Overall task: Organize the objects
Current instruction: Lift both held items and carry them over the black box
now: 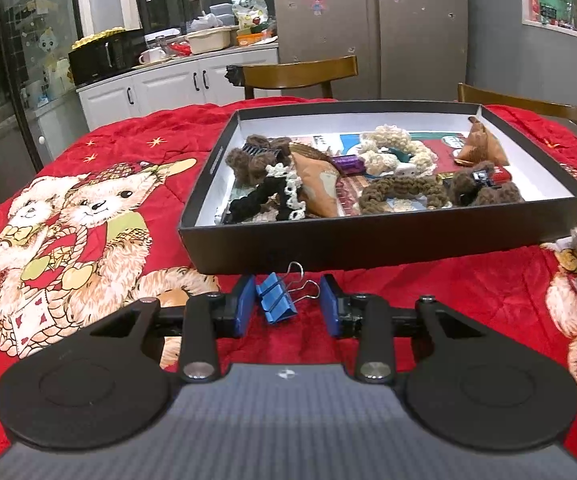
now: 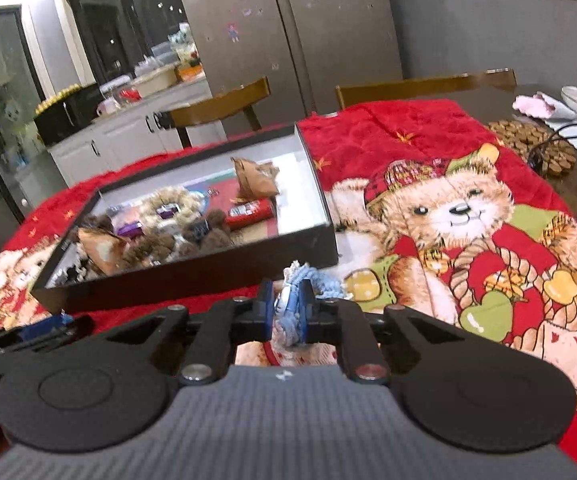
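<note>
Straddling a blue metal binder clip [image 1: 275, 298] low in the left wrist view, the left gripper [image 1: 288, 306] stands part open, pads clear of it, below the black cardboard tray [image 1: 368, 244]. Right wrist view: right gripper [image 2: 286, 312] clamped tight on a light-blue knitted scrunchie [image 2: 308, 282], lower centre.

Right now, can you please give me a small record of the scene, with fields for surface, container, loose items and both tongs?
surface: red quilted bear-print blanket
container: shallow black cardboard box, holding knitted scrunchies, brown pouches and small packets
loose item: blue metal binder clip, on the blanket in front of the box
left tongs: open, one pad each side of the clip, gaps visible
right tongs: shut on light blue knitted scrunchie, near the box's front wall
</note>
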Demonstrator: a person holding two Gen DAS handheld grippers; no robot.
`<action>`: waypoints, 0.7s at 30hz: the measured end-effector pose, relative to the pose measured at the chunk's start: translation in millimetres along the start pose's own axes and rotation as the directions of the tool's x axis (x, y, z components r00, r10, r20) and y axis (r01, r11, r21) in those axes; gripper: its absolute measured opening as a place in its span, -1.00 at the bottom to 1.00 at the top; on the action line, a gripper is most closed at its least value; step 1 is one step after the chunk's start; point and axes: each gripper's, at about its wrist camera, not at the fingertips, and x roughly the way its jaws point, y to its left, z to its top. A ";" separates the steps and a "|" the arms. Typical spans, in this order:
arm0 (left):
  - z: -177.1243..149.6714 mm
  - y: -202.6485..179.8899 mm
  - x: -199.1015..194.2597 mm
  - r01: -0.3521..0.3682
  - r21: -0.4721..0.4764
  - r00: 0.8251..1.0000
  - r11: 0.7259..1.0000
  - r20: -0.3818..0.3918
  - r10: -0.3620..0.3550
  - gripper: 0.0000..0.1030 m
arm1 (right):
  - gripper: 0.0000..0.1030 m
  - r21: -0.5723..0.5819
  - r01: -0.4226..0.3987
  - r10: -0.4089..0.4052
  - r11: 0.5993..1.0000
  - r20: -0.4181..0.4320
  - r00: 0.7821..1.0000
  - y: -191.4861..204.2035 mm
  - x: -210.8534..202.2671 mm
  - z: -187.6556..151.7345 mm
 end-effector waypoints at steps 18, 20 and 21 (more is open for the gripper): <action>21.9 1.1 -47.5 0.109 -0.014 0.989 0.994 0.100 -0.107 -0.20 | -0.72 -0.053 -0.033 0.042 0.998 0.182 0.982 20.3 -39.3 13.2; 30.1 5.7 -55.6 0.110 -0.023 0.988 0.994 0.116 -0.107 -0.20 | -0.72 -0.031 -0.047 0.052 0.998 0.175 0.983 24.2 -42.8 20.4; 34.7 8.5 -59.7 0.119 -0.025 0.986 0.993 0.123 -0.115 -0.20 | -0.72 -0.025 -0.049 0.052 0.999 0.175 0.983 26.1 -45.3 23.2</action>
